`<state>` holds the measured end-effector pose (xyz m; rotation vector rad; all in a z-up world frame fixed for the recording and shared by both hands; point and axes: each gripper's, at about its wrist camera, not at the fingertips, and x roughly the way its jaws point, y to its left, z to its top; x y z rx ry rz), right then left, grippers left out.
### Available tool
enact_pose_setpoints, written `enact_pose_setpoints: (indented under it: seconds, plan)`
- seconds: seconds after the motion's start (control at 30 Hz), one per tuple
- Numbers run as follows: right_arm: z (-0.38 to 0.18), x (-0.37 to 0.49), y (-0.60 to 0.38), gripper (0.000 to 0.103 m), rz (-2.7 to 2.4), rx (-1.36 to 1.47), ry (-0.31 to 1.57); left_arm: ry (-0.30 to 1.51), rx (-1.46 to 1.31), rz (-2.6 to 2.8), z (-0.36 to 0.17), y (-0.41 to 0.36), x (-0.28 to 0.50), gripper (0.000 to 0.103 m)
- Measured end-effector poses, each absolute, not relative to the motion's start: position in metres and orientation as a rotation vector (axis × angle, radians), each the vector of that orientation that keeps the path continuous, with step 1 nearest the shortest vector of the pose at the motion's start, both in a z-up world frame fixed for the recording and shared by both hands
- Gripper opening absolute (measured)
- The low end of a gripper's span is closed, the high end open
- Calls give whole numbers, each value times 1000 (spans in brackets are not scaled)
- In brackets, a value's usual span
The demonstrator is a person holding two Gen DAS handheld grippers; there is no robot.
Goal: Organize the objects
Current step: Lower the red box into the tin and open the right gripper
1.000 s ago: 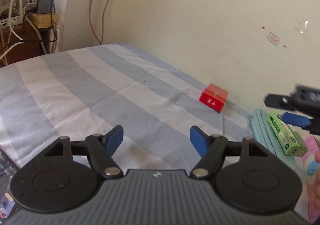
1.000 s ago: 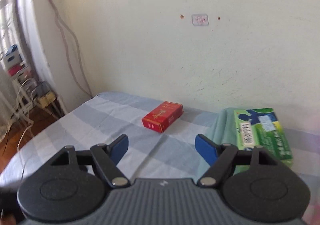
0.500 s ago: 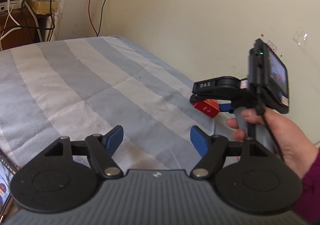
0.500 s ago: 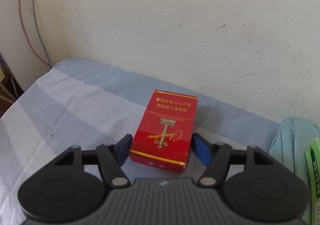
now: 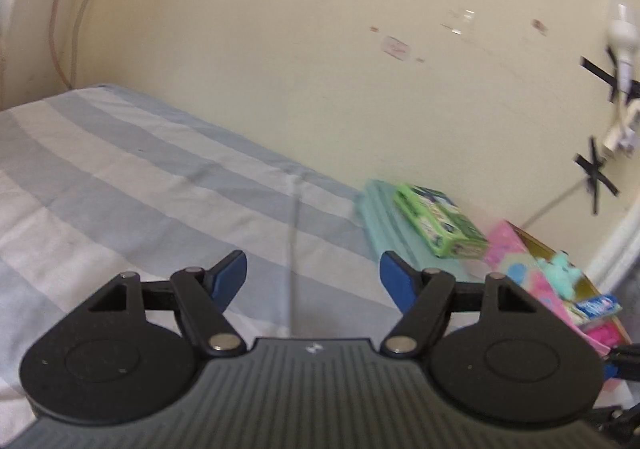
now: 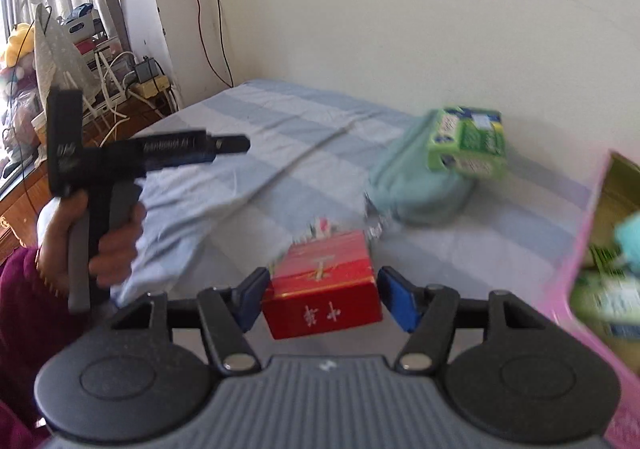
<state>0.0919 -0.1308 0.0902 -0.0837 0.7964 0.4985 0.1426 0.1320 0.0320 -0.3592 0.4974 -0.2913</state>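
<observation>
Glossy red box [image 6: 322, 283] lifted off striped sheet [image 6: 256, 137], right gripper [image 6: 320, 297] clamped.

Soft daylight, fisheye bending at edges, motion blur on the right.

Carton [image 6: 466, 145] on pouch [image 6: 416, 189] by the wall, box [image 6: 324, 285] nearer, bin [image 6: 600, 249] at right

Both wrist views low over shared bed [image 5: 120, 177]
</observation>
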Motion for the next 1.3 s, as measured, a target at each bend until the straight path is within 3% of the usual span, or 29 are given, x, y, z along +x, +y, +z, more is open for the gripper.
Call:
enact_pose_setpoints:
  seconds: [0.17,0.27,0.37,0.53,0.63,0.67,1.0,1.23,1.3]
  plan:
    - [70,19,-193,62,397,-99,796,551,-301,-634,46,41,107,74]
    - [55,-4,-215,73,275,-129,756,616,-173,-705,43,-17,94,75]
    - [51,-24,-236,77,275,-67,720,666,-90,-704,31,-47,93,75]
    - [40,-27,-230,76,296,-49,698,799,-89,-790,11,-69,100,76]
    - [32,-25,-221,59,297,-32,681,784,-17,-800,3,-84,91,74]
    - [32,-25,-219,59,298,-44,673,777,-6,-820,6,-87,86,60]
    - [106,-16,-263,59,241,-80,436,610,-27,-872,94,-145,109,61]
    - [101,44,-324,60,147,-58,544,697,12,-864,73,-215,155,62]
    - [90,63,-341,66,27,-72,565,717,53,-805,63,-229,162,66]
